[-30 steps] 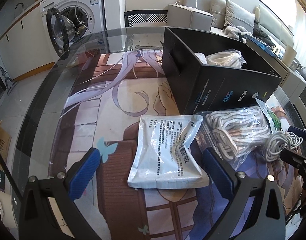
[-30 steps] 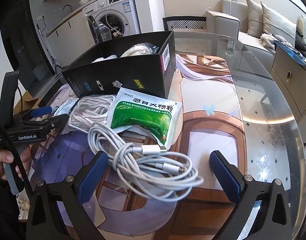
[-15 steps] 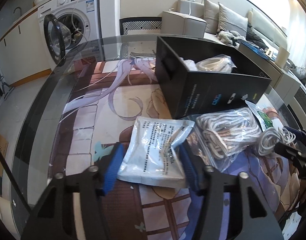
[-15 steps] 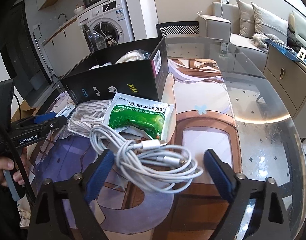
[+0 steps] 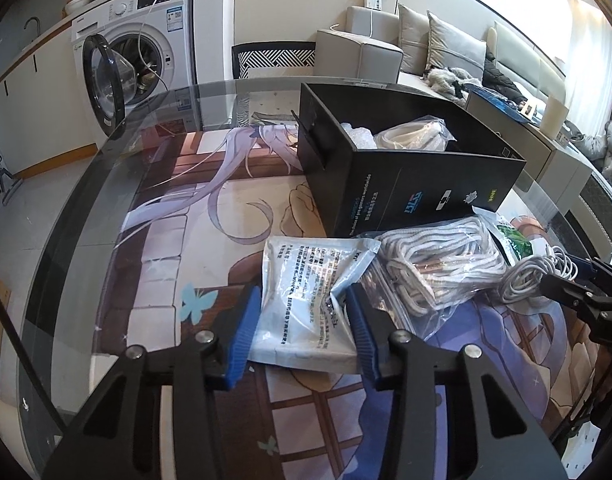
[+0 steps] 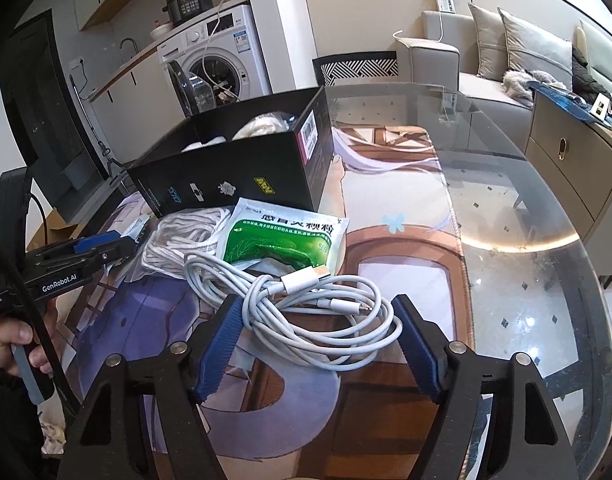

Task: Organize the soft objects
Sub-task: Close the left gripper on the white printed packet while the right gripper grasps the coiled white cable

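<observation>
So the left hand-held gripper [image 5: 303,330] has its blue pads pressed against both sides of the white printed pouch [image 5: 306,292], clamped on its near end, with the pouch lying flat on the desk [image 5: 105,216]. Right next to it, touching on the right, is the clear bag of white rope [image 5: 438,264], and behind both sits the open black box [image 5: 406,176], which already has another bagged bundle [image 5: 414,136] inside.

The right hand-held gripper [image 6: 316,344] is wide apart, fingers down on either side of the coiled white cable [image 6: 301,304], not squeezing it as far as the pads show. The cable's far loops lie over the edge of the green pouch [image 6: 285,236], and that pouch leans up against the front wall of the box.

Room-wise: the left half of the desk in the left wrist view is bare mat out to the curved glass edge, and in the right wrist view there's open glass to the right of the cable all the way to the rim. The box top is open and uncovered.
</observation>
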`<state>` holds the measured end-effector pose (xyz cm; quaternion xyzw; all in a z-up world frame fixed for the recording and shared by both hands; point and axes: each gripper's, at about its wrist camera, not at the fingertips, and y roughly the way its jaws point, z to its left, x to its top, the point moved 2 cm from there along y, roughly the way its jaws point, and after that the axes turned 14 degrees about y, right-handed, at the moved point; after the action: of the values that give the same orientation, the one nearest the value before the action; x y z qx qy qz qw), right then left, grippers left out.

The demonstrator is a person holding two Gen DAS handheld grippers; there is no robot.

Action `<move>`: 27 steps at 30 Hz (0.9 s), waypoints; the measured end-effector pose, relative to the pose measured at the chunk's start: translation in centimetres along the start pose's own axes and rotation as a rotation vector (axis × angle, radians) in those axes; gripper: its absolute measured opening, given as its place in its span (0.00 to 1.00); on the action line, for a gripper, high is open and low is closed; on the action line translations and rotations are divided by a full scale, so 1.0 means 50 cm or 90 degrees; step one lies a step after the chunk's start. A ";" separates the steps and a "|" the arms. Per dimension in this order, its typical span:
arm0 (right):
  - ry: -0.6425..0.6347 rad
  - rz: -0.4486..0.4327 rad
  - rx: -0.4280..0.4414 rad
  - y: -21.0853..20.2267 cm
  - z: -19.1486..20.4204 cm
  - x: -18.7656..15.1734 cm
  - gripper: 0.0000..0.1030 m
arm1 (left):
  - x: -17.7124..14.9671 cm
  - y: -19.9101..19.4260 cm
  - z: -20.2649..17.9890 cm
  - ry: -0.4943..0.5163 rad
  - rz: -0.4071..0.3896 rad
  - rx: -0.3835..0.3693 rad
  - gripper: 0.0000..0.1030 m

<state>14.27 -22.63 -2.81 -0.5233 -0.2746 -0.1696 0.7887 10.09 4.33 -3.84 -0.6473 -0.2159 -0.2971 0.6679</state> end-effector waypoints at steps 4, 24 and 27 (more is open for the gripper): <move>-0.003 -0.017 0.001 -0.015 -0.004 0.004 0.73 | 0.001 -0.008 0.002 -0.005 -0.006 -0.003 0.28; -0.013 -0.022 0.018 -0.028 -0.012 0.005 0.73 | 0.001 0.034 0.019 -0.001 0.045 0.027 0.83; -0.012 -0.022 0.023 -0.027 -0.016 0.004 0.73 | 0.006 0.040 0.013 0.015 0.050 0.021 0.83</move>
<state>13.89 -23.90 -1.96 -0.5057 -0.2939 -0.1731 0.7924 11.71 4.91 -5.08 -0.6405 -0.1877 -0.2747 0.6922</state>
